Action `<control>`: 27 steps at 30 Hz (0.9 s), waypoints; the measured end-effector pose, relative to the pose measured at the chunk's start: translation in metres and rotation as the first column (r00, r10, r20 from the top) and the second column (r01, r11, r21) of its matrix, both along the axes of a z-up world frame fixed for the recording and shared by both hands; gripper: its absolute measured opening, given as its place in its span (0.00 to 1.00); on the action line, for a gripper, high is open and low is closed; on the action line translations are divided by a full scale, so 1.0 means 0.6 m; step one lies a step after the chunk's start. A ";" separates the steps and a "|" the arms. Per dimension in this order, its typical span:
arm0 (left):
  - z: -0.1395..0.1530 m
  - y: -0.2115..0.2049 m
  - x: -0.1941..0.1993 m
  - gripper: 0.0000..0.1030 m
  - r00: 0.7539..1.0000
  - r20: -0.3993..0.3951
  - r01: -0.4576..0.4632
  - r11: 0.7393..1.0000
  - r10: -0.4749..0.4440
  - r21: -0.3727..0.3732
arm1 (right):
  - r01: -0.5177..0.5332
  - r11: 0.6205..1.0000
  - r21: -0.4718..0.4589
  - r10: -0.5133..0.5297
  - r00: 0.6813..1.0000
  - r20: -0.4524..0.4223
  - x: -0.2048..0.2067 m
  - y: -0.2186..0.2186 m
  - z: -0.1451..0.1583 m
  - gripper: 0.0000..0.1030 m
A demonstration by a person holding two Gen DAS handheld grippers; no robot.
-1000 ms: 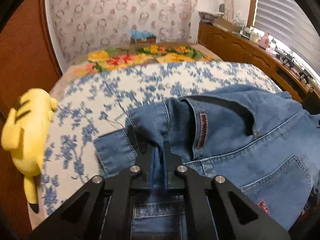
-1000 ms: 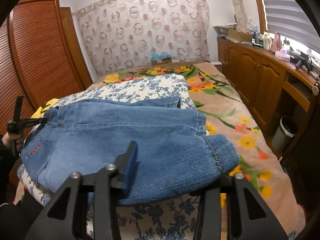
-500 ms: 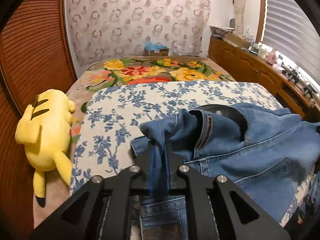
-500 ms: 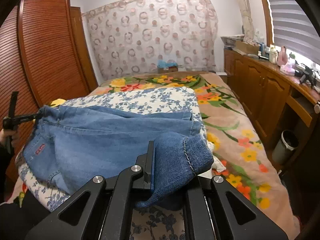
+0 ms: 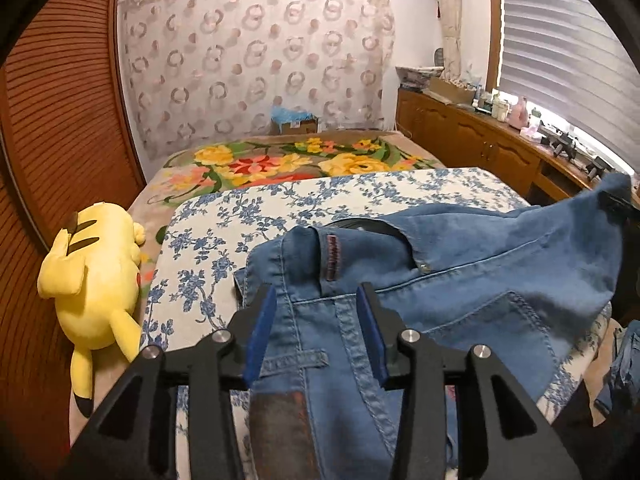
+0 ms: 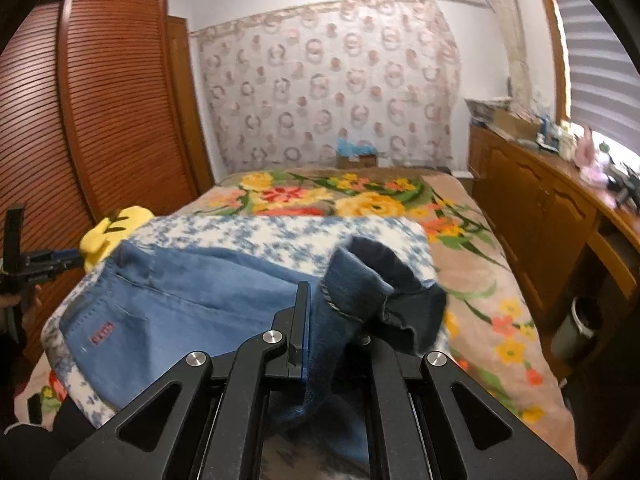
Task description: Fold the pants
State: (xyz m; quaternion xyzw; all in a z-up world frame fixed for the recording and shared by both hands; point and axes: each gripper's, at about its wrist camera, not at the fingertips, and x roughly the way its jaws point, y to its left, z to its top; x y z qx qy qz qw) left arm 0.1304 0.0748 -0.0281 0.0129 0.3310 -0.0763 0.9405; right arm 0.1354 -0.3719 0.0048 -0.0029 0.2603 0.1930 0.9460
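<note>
The left gripper [image 5: 316, 328] stands with its blue-padded fingers [image 5: 258, 330] wide apart, straddling the waistband of the jeans [image 5: 460, 276]; the denim lies loose between the pads, and I cannot tell whether either pad touches it. Half a second ago the same fingers were pinched tight on a bunched fold of that waistband, so the grip has let go there and the cloth has dropped flatter.

The right gripper [image 6: 332, 320] is clamped on the hem ends of the legs [image 6: 368, 288], which bunch up dark and crumpled between its fingers at 12 o'clock of the tool. It was already closed on them half a second ago; the bundle now rides higher and further over the jeans.

The jeans lie on the blue-flowered cloth [image 5: 360, 192] spread over the bed. In the left wrist view their long axis runs from the waistband at 6 o'clock toward 2 o'clock, where a lifted corner [image 5: 612, 188] rises off the bed at the right edge. In the right wrist view the seat with its red tag [image 6: 102, 328] lies at 9 o'clock, legs doubled back.

A yellow plush toy [image 5: 96, 276] lies at 9 o'clock beside the cloth. Beyond, the flowered blanket [image 5: 288, 160] reaches the patterned curtain [image 5: 256, 60] at 12 o'clock.
</note>
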 end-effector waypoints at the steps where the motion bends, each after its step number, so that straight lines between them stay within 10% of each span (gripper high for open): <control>1: 0.003 -0.001 -0.007 0.39 1.000 0.004 -0.005 1.000 0.005 -0.005 | -0.014 1.000 -0.001 0.014 1.000 0.005 0.003 0.012 0.004 0.03; 22: 0.000 0.052 -0.083 0.39 0.998 0.028 -0.062 0.997 0.063 -0.035 | -0.446 0.895 -0.007 0.445 0.895 -0.034 0.005 0.374 0.017 0.03; 27: -0.018 0.047 -0.081 0.39 0.998 0.009 -0.054 0.997 0.055 -0.053 | -0.458 0.888 -0.043 0.450 0.885 -0.118 0.014 0.392 -0.028 0.25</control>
